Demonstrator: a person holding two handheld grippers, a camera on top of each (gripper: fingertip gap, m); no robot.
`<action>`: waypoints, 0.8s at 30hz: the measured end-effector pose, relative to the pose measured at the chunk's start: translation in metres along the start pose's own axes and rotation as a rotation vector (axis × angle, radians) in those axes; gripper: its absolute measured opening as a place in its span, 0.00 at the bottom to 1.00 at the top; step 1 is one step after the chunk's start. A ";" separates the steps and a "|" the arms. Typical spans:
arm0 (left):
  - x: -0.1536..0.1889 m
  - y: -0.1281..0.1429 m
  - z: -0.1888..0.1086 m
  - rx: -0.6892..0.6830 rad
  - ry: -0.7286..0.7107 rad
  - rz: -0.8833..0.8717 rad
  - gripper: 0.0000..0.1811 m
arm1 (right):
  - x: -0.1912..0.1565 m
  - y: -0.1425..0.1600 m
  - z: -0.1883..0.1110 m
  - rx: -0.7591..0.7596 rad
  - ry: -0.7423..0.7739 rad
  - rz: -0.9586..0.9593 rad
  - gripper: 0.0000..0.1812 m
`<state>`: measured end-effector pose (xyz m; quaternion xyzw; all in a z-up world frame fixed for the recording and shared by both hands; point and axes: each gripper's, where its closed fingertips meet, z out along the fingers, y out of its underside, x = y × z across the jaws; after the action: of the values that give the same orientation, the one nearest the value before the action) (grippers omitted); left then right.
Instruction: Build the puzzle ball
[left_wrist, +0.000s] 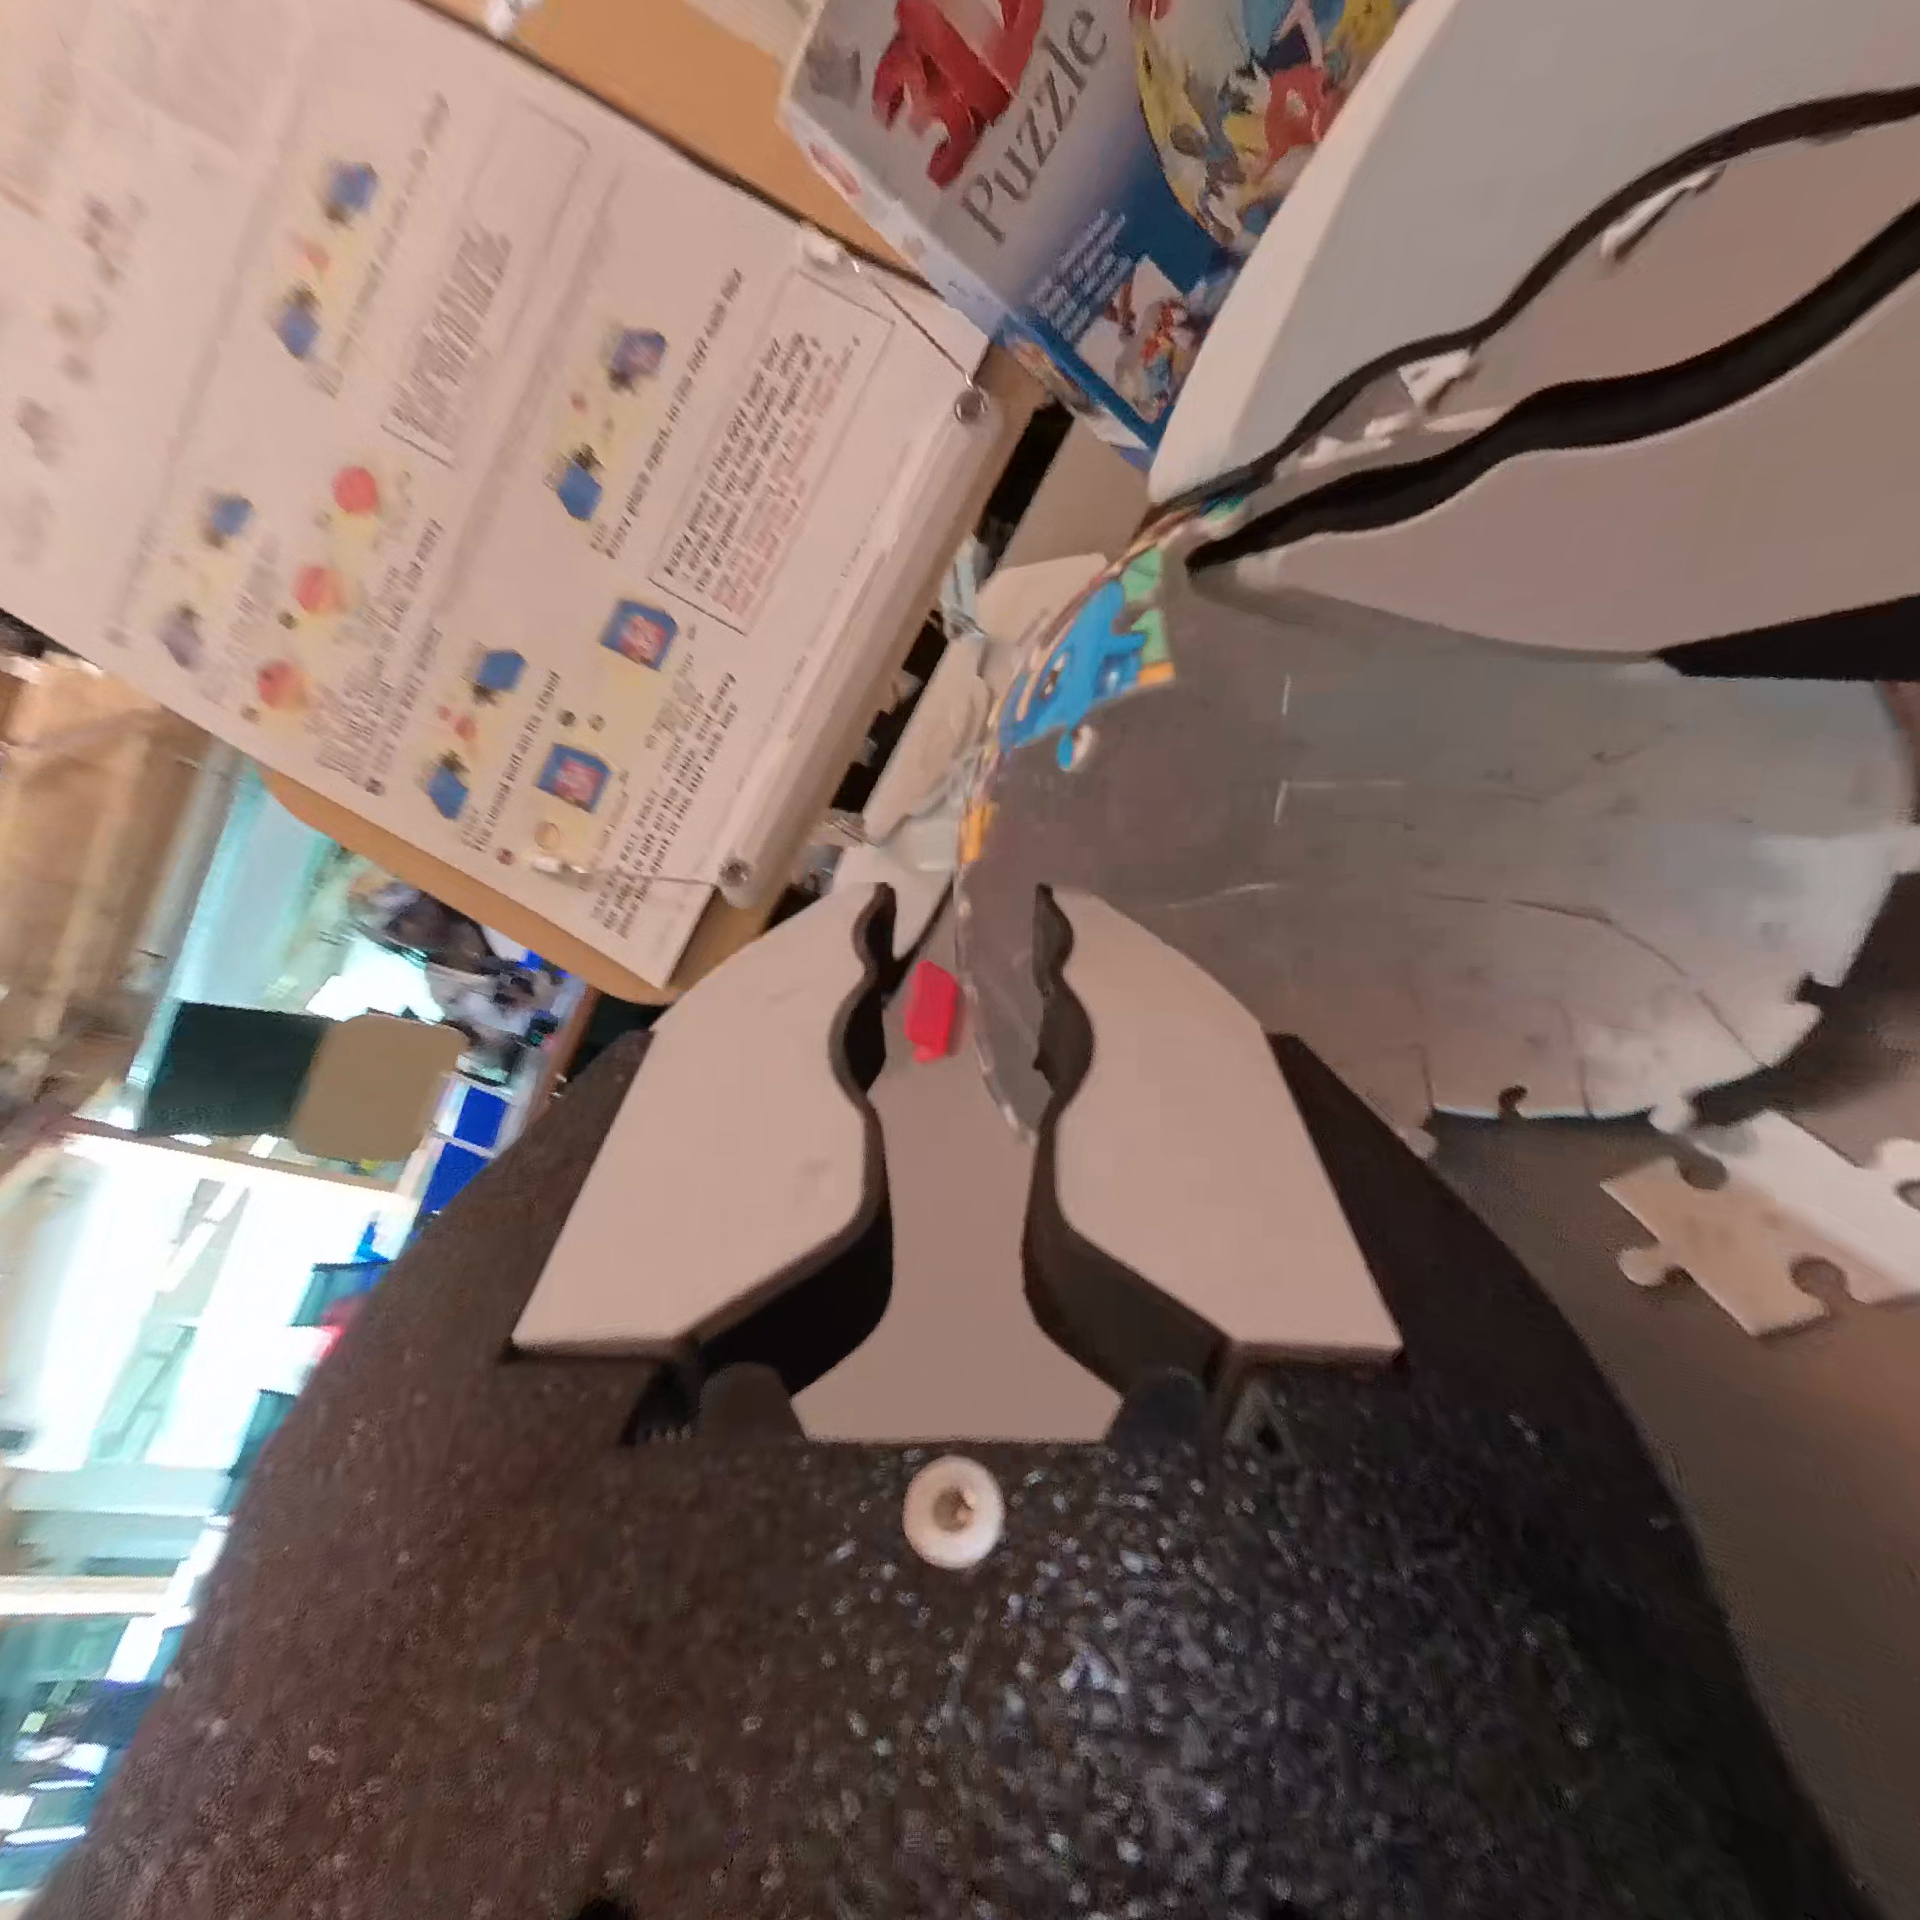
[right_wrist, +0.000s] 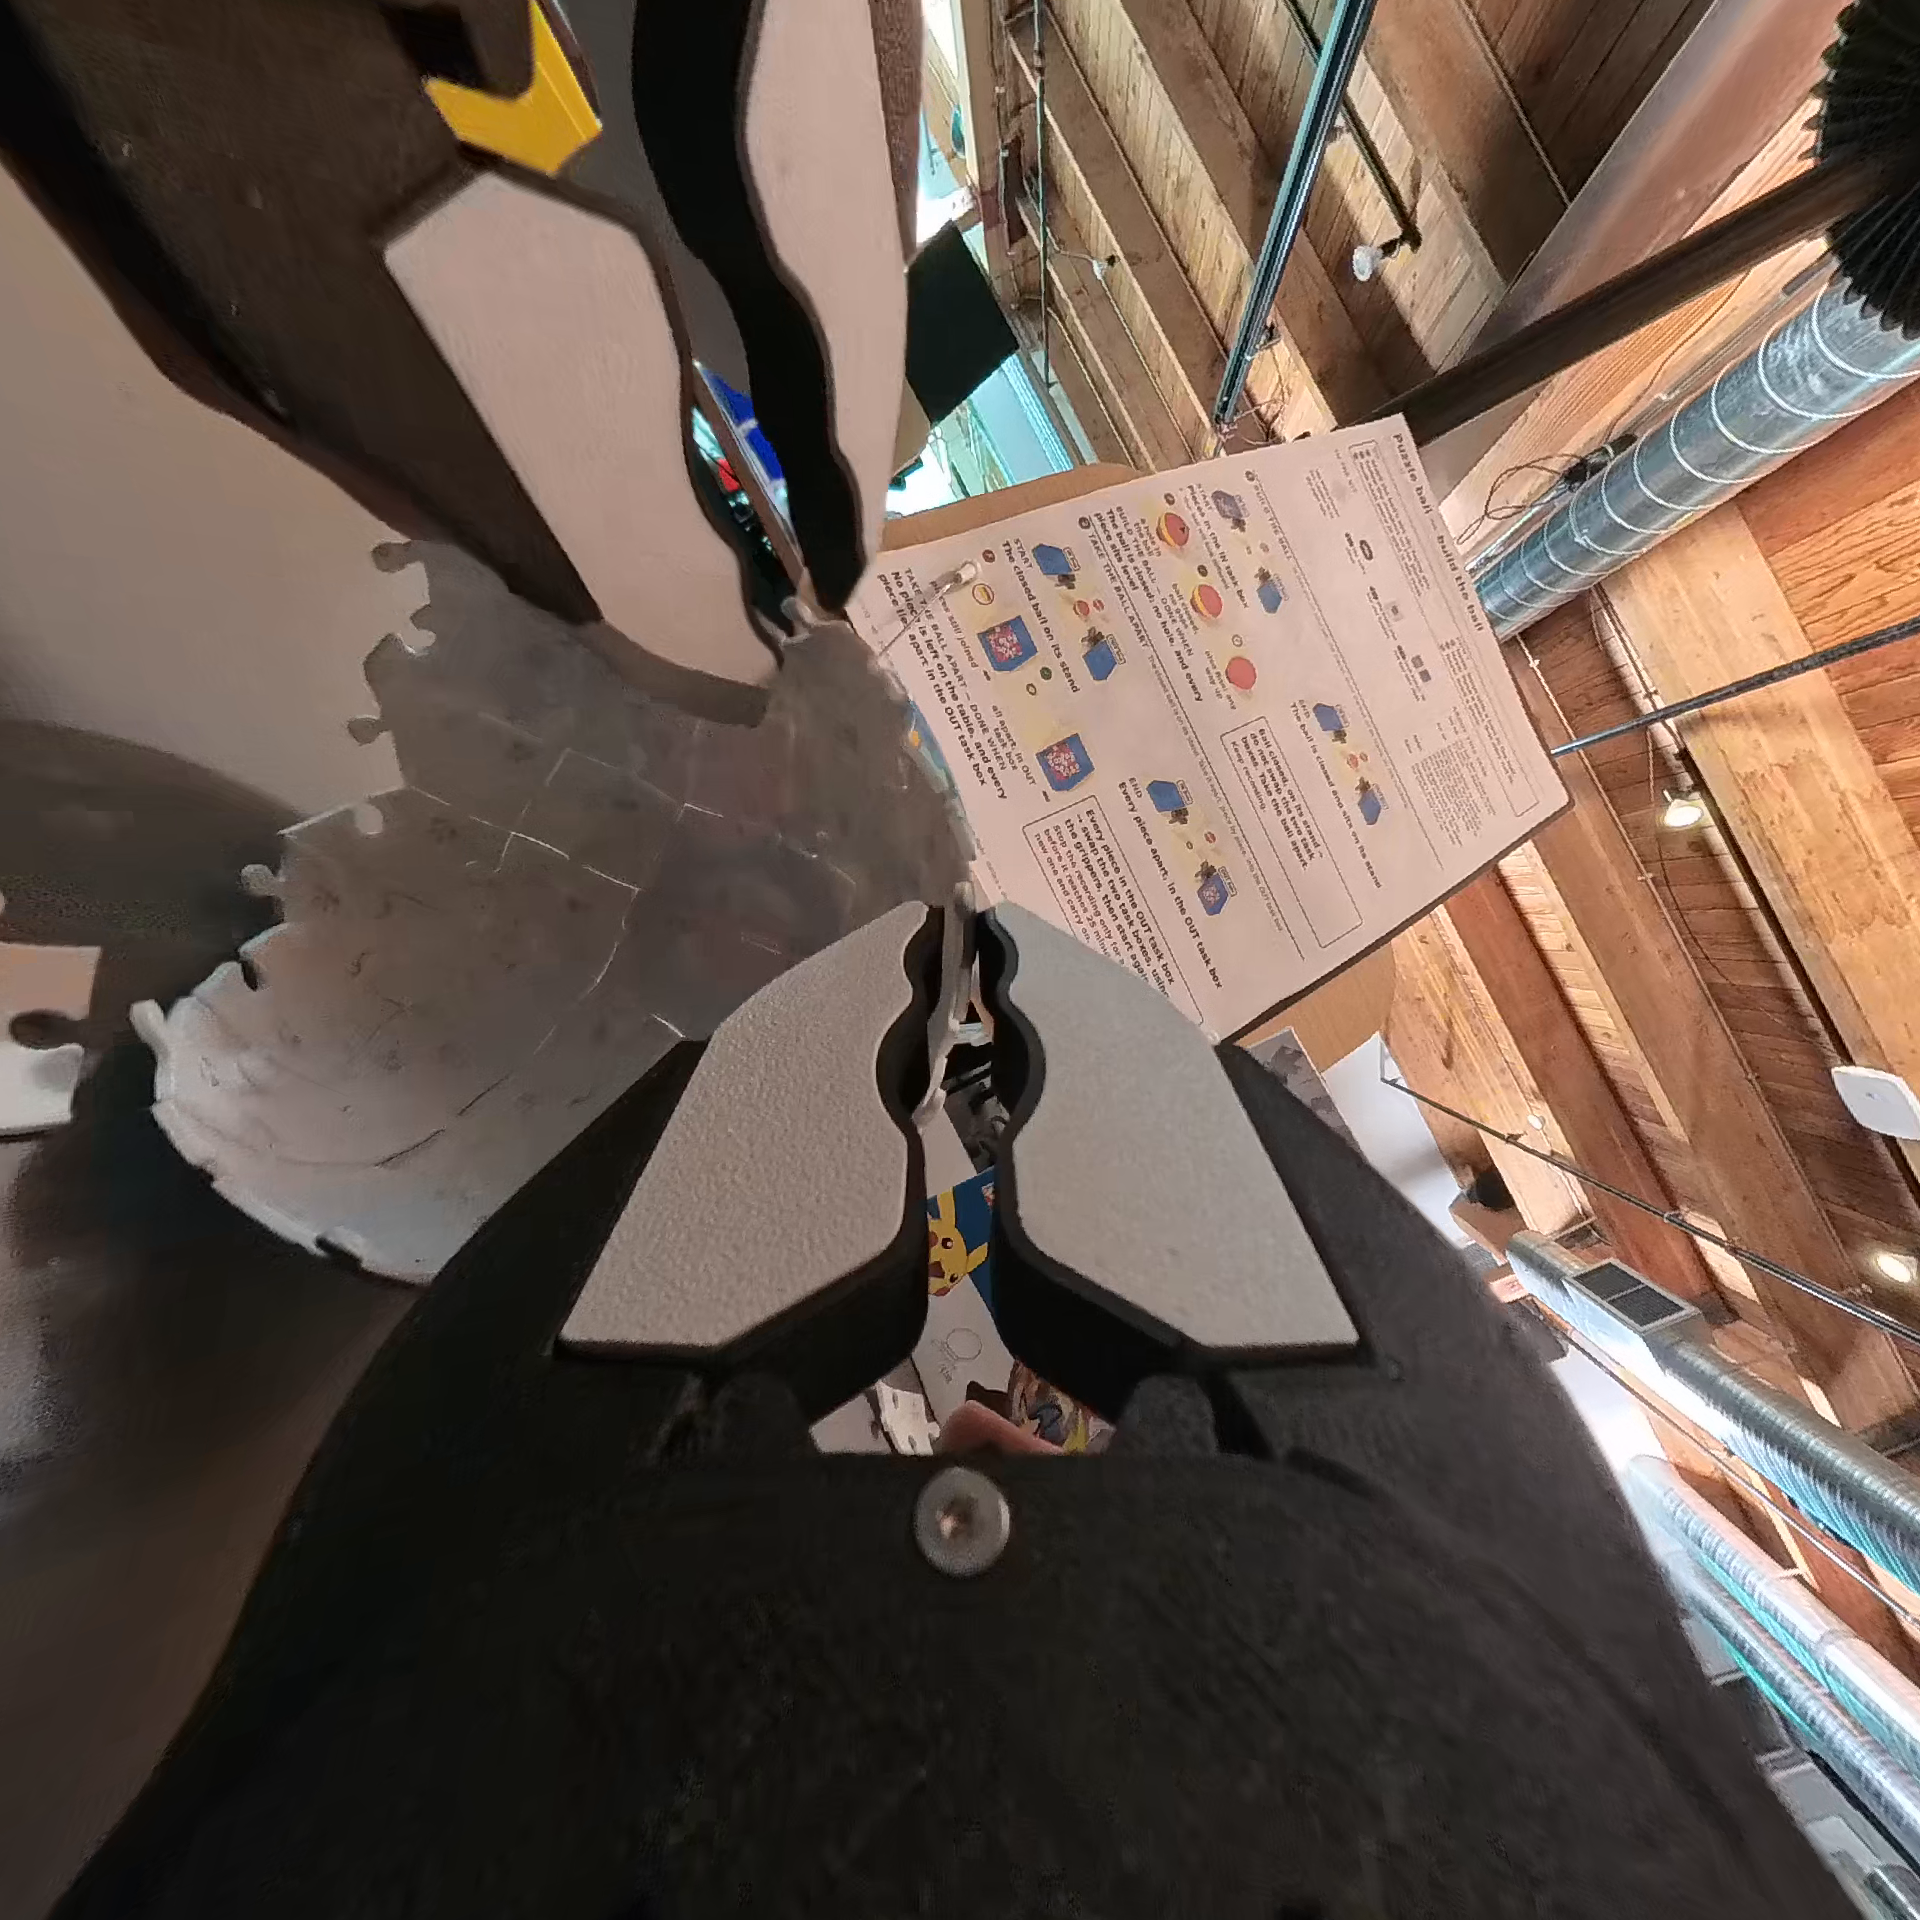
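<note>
both claws are pinching the rim of the half-built puzzle shell (left_wrist: 1455, 883): the left gripper (left_wrist: 961, 940) and the right gripper (right_wrist: 956, 935) are each clamping its thin edge in mid-air. it's looking light, curved, springy, its seams likely popping under twist. a loose piece (left_wrist: 1766, 1236) is lying on the dark table (left_wrist: 1558, 1403); an instruction sheet (right_wrist: 1195, 707) is hanging behind.

The space ahead of the left hand-held gripper (left_wrist: 961, 935) is crowded. To its right the curved shell (left_wrist: 1455, 831) of joined pieces blocks passage, with the right hand-held gripper (left_wrist: 1195, 540) closed in on the shell's far rim. Far left, way is barred by the instruction board (left_wrist: 468, 436), and the puzzle box (left_wrist: 1039, 187) stands behind. A narrow gap is left between board and shell. Near right, the dark worktop (left_wrist: 1714, 1455) is occupied by a loose piece (left_wrist: 1766, 1236).
</note>
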<state>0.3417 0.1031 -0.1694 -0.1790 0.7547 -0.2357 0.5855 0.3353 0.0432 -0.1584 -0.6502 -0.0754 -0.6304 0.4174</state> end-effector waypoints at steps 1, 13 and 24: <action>0.000 -0.004 0.001 0.018 -0.021 0.028 0.11 | 0.000 0.000 0.000 0.001 0.000 0.006 0.03; -0.001 -0.014 0.000 0.119 -0.183 0.151 0.02 | 0.004 0.002 -0.005 0.001 -0.014 0.117 0.15; 0.002 -0.020 -0.014 0.182 -0.290 0.168 0.02 | 0.000 0.016 -0.044 -0.119 -0.032 0.475 0.27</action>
<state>0.3272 0.0878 -0.1567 -0.0938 0.6500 -0.2253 0.7197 0.3120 0.0055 -0.1719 -0.6830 0.1104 -0.5075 0.5136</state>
